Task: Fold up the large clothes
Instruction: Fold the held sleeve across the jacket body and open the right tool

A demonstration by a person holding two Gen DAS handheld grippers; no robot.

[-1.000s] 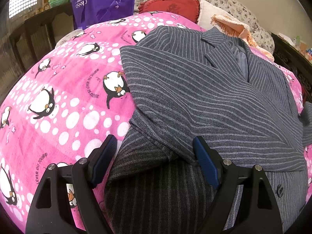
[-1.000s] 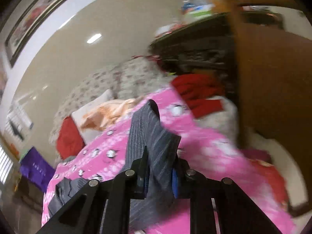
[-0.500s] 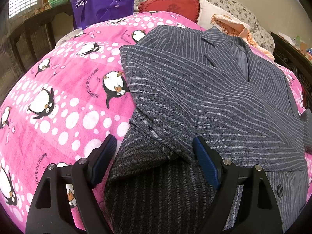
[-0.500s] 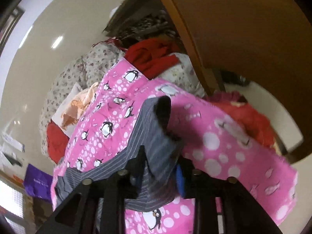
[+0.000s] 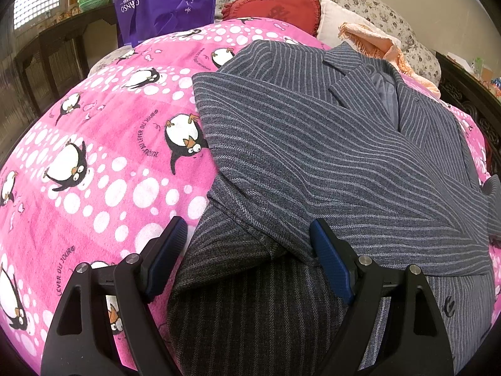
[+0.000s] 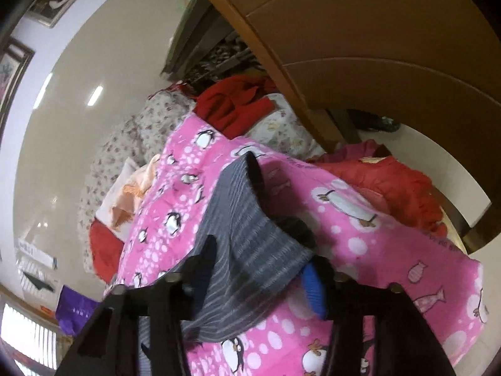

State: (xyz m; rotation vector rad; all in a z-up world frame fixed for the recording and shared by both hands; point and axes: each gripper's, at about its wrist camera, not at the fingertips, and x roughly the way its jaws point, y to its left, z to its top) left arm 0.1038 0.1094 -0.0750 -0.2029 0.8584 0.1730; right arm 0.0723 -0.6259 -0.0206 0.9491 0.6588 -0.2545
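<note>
A grey pinstriped suit jacket lies face up on a pink penguin blanket, with one sleeve folded across its front. My left gripper hovers open over the jacket's lower left edge, its pads clear of the cloth. In the right wrist view the jacket's other sleeve lies on the blanket and runs between the fingers of my right gripper. Those jaws are closing. The blue right pad shows bare beside the cloth, so nothing is pinched.
A purple bag, a red heart cushion, a peach cloth and floral pillows lie at the bed's head. Dark wooden furniture stands at the left. Red clothes and a wooden wardrobe flank the bed's other side.
My right gripper came down toward the bed with the sleeve and rolled. Its jaws, clamped on the sleeve before, now stand apart. The left gripper and jacket have not moved.
</note>
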